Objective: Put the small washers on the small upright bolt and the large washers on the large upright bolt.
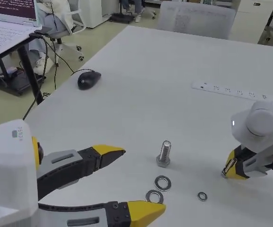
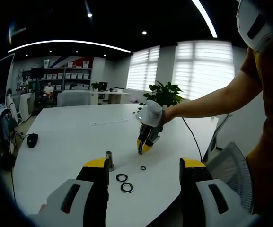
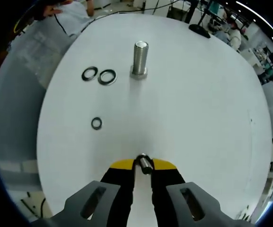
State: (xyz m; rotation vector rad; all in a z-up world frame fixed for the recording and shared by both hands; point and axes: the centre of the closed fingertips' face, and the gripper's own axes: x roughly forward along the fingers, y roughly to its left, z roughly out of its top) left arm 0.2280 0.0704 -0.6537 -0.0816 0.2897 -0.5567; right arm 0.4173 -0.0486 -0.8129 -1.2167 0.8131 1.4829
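Observation:
The large bolt (image 1: 163, 153) (image 3: 139, 59) stands upright on the white table (image 1: 141, 94). Just in front of it lie two large washers (image 1: 162, 182) (image 1: 154, 196) flat and side by side, with one small washer (image 1: 202, 196) (image 3: 96, 123) to their right. My right gripper (image 1: 234, 171) (image 3: 144, 166) is shut on the small bolt (image 1: 229, 166) (image 3: 144, 163), held close to the table right of the washers. My left gripper (image 1: 143, 180) (image 2: 145, 163) is wide open with nothing in it, its yellow tips on either side of the large washers (image 2: 122, 177) from the near left.
A black mouse (image 1: 89, 79) lies at the table's far left and a white power strip (image 1: 233, 91) at the far right. A desk with a laptop (image 1: 6, 21) stands beyond the left edge. A person's arm (image 2: 207, 101) reaches in from the right.

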